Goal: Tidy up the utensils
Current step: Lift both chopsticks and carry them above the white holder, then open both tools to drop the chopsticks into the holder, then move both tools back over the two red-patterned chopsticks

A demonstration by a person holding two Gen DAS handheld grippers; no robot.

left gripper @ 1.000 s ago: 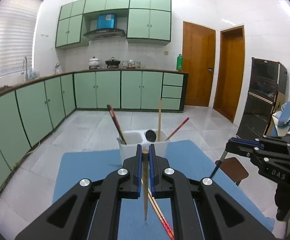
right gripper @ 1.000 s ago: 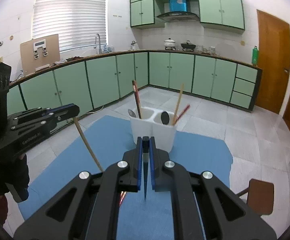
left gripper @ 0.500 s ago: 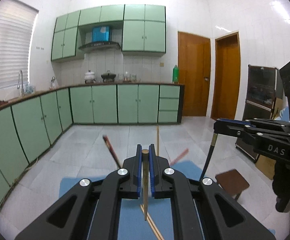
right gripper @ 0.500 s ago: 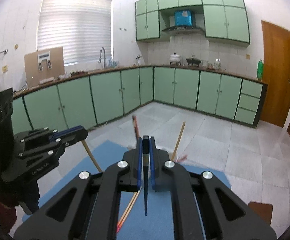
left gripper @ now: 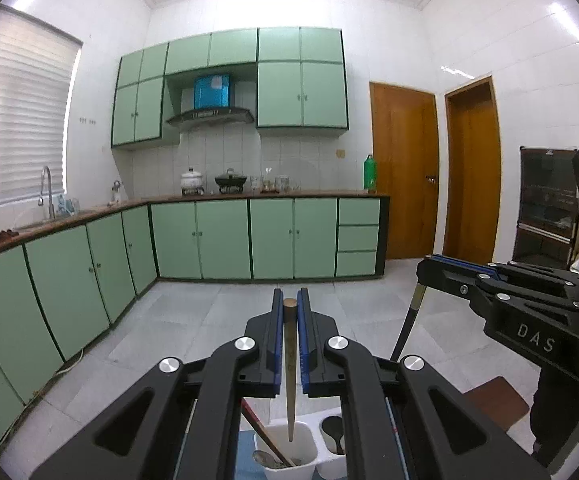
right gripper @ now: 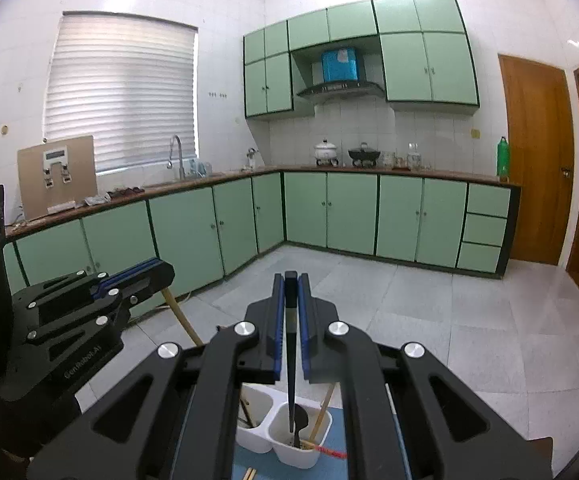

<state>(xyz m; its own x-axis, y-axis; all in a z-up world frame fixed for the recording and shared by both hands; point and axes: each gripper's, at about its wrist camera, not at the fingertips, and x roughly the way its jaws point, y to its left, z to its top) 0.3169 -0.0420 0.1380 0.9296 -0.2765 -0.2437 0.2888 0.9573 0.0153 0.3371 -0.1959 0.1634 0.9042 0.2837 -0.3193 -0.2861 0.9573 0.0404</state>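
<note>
My left gripper [left gripper: 289,304] is shut on a wooden chopstick [left gripper: 290,368] that hangs tip down over the left cup of a white two-cup utensil holder [left gripper: 289,468]. A dark chopstick and a spoon stand in that cup. My right gripper [right gripper: 290,280] is shut on a black chopstick [right gripper: 291,380] that points down into the right cup of the holder [right gripper: 285,446], which holds a wooden and a red chopstick. Each gripper shows in the other's view, the right gripper [left gripper: 425,270] and the left gripper [right gripper: 161,276].
The holder stands on a blue mat [right gripper: 265,468] with more chopsticks [right gripper: 249,474] lying on it. A brown stool [left gripper: 493,400] stands at the right. Green cabinets [left gripper: 249,236] and tiled floor lie beyond.
Both grippers have risen and moved forward over the holder, which has dropped from mid-view to the bottom of both views. Each chopstick now hangs over a cup.
</note>
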